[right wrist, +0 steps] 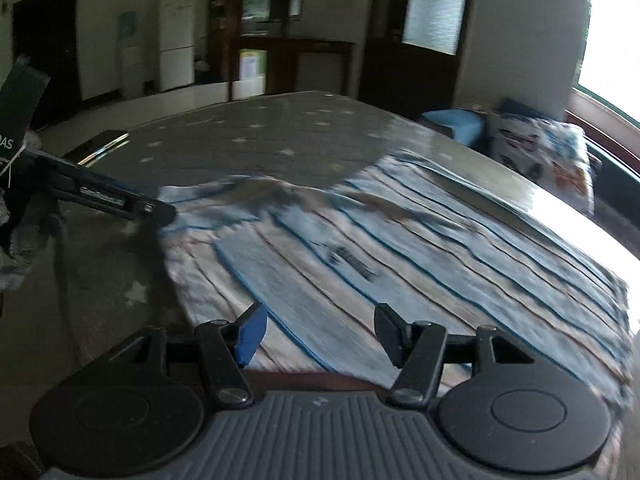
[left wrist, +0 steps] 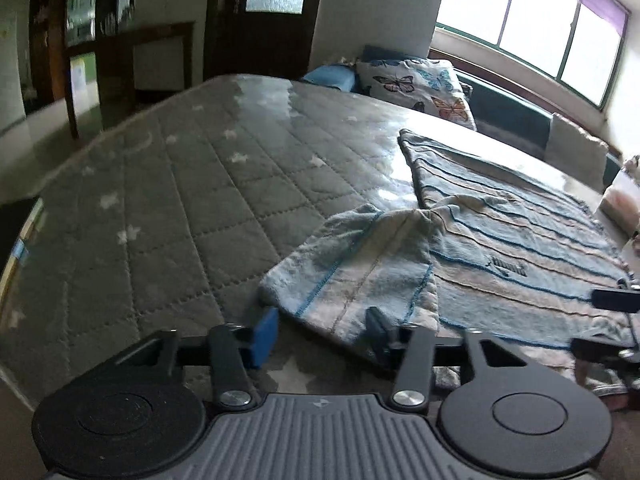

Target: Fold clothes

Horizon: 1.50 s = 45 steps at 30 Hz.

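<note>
- I see the striped shirt [left wrist: 500, 232] lying mostly flat on the grey quilted mattress [left wrist: 180, 184], toward its right side in my left wrist view; pale blue, white and beige bands with dark blue lines, and a small dark logo on the chest.
- One sleeve [left wrist: 352, 264] is turned out toward me, bunched where it meets the body, its cuff edge reaching down to my left gripper [left wrist: 320, 330].
- My left gripper stands partly spread. The sleeve's edge lies between its fingers, against the right one, with a clear gap to the blue pad [left wrist: 265, 334] on the left finger, so nothing is pinched.
- My right gripper [right wrist: 318, 332] is also spread, low over the near hem of the shirt [right wrist: 400, 248]. The cloth shows between its fingers, but the pads are not pressing it; this view is smeared with blur.
- In the right wrist view the left gripper [right wrist: 160, 211] comes in from the left, its tip at the shirt's left edge.
- A butterfly-print pillow [left wrist: 424, 90] sits beyond the mattress's far edge, below the window [left wrist: 540, 24].
</note>
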### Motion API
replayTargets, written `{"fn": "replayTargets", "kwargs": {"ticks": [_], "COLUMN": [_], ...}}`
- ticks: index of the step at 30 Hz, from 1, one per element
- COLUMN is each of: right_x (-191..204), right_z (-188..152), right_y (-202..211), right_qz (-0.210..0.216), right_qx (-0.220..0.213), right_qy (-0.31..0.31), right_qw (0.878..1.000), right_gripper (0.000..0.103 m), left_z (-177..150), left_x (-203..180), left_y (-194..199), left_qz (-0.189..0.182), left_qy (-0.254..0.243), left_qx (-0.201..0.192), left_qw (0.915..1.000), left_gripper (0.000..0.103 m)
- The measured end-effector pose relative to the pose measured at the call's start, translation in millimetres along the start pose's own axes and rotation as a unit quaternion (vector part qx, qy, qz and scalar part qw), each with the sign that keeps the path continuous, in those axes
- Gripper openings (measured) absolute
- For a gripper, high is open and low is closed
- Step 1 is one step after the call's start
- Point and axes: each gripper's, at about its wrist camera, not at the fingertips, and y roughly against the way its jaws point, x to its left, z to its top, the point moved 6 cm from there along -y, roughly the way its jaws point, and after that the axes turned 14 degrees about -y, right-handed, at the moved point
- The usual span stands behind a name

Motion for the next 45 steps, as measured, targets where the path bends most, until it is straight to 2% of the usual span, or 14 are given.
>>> {"fn": "replayTargets", "kwargs": {"ticks": [13, 16, 18, 20, 27, 32, 34, 37, 40, 41, 44, 45], "right_x": [61, 68, 71, 74, 68, 46, 34, 17, 8, 7, 8, 9], "right_z": [12, 10, 9, 7, 8, 15, 17, 15, 11, 10, 7, 6], "right_y": [-51, -55, -58, -60, -53, -30, -21, -12, -9, -11, -17, -19], "right_qz": [0.041, 0.044, 0.042, 0.043, 0.043, 0.024, 0.011, -0.003, -0.012, -0.012, -0.008, -0.006], "right_qx": [0.021, 0.025, 0.028, 0.029, 0.025, 0.005, -0.003, -0.004, -0.001, 0.001, 0.007, 0.009], "right_qy": [0.019, 0.019, 0.020, 0.021, 0.010, -0.006, -0.014, -0.024, -0.024, -0.025, -0.029, -0.029], "right_qw": [0.999, 0.999, 0.999, 0.998, 0.999, 1.000, 1.000, 1.000, 1.000, 1.000, 1.000, 1.000], "right_gripper": [0.061, 0.061, 0.061, 0.061, 0.061, 0.061, 0.061, 0.061, 0.065, 0.066, 0.066, 0.066], "left_z": [0, 0, 0, 0, 18, 34, 35, 27, 19, 17, 13, 12], "left_x": [10, 10, 10, 10, -2, -27, -36, -34, -20, -15, -1, 2], "left_y": [3, 1, -2, -3, 19, 34, 36, 33, 25, 22, 13, 10], "left_qz": [-0.032, -0.032, -0.034, -0.036, -0.055, -0.083, -0.087, -0.064, -0.020, -0.008, 0.025, 0.030], "left_qy": [0.056, 0.055, 0.054, 0.054, 0.027, -0.016, -0.027, -0.026, -0.011, -0.004, 0.015, 0.019], "left_qx": [0.004, 0.002, 0.001, -0.001, -0.051, -0.085, -0.084, -0.068, -0.049, -0.043, -0.027, -0.024], "left_qw": [0.9979, 0.9980, 0.9980, 0.9979, 0.9969, 0.9928, 0.9923, 0.9953, 0.9985, 0.9990, 0.9992, 0.9991], "left_gripper": [0.047, 0.035, 0.017, 0.009, 0.002, 0.001, 0.002, 0.004, 0.005, 0.009, 0.037, 0.042]}}
